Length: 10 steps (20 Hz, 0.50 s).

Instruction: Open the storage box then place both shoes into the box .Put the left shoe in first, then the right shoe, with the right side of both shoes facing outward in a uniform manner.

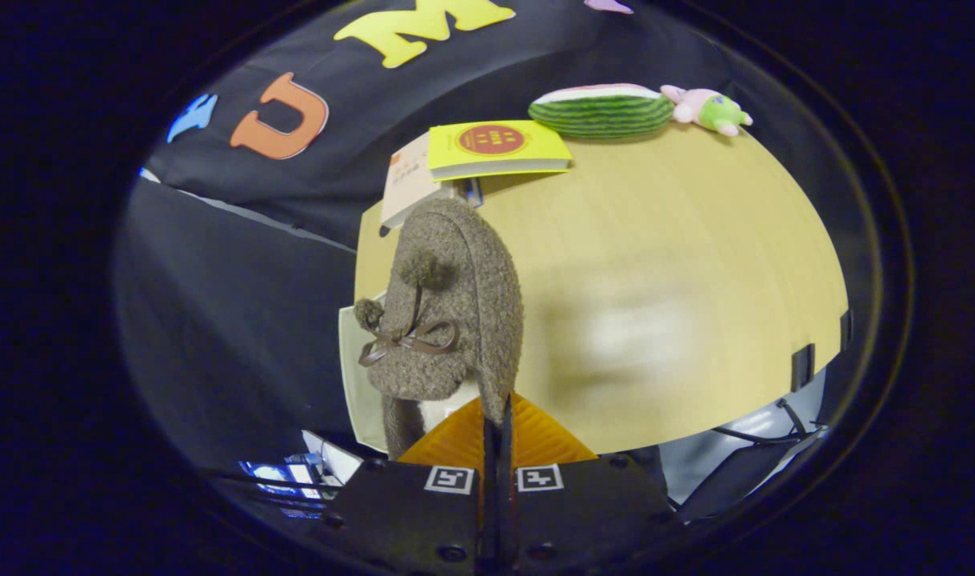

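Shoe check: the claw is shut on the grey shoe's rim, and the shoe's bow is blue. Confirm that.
One thing is wrong: the bow is brown, not blue. The gripper view shows it tied on the shoe. The rest holds: the claw is shut on the shoe's rim.

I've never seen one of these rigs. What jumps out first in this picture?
A fuzzy grey-brown shoe with pompoms and a bow hangs right in front, its edge pinched between the gripper's two orange fingers. Beyond it lies a pale wooden table; at its far side sit a yellow book, a watermelon-slice plush and a small pink-and-green soft toy.
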### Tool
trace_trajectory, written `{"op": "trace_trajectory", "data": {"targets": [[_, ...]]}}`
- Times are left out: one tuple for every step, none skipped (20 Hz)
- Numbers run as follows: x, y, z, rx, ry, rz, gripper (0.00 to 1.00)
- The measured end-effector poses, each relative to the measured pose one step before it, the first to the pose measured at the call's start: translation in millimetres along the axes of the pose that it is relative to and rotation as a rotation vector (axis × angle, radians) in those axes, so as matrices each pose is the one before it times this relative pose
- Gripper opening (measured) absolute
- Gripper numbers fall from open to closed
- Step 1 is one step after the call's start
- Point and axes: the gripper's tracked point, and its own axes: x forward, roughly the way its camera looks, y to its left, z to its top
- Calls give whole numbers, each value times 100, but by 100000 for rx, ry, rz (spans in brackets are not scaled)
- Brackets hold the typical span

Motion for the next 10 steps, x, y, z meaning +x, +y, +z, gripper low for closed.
{"op": "trace_trajectory", "data": {"targets": [[917, 1874, -423, -621, 898, 943, 6], [1038, 1730, -510, -723, 1060, 404, 6], [977, 1415, -442, -395, 1023, 12, 6], [1076, 1296, -424, -657, 1069, -346, 6], [1018, 1094, -341, -93, 790, -511, 6], [1039, 869, -289, -212, 813, -765, 6], [1074, 585, -323, -67, 627, -1131, 6], [961, 385, -273, 314, 599, -1285, 6], [705, 251, -665, 411, 900, -1487, 6], [720, 64, -382, 486, 652, -1587, 6]]}}
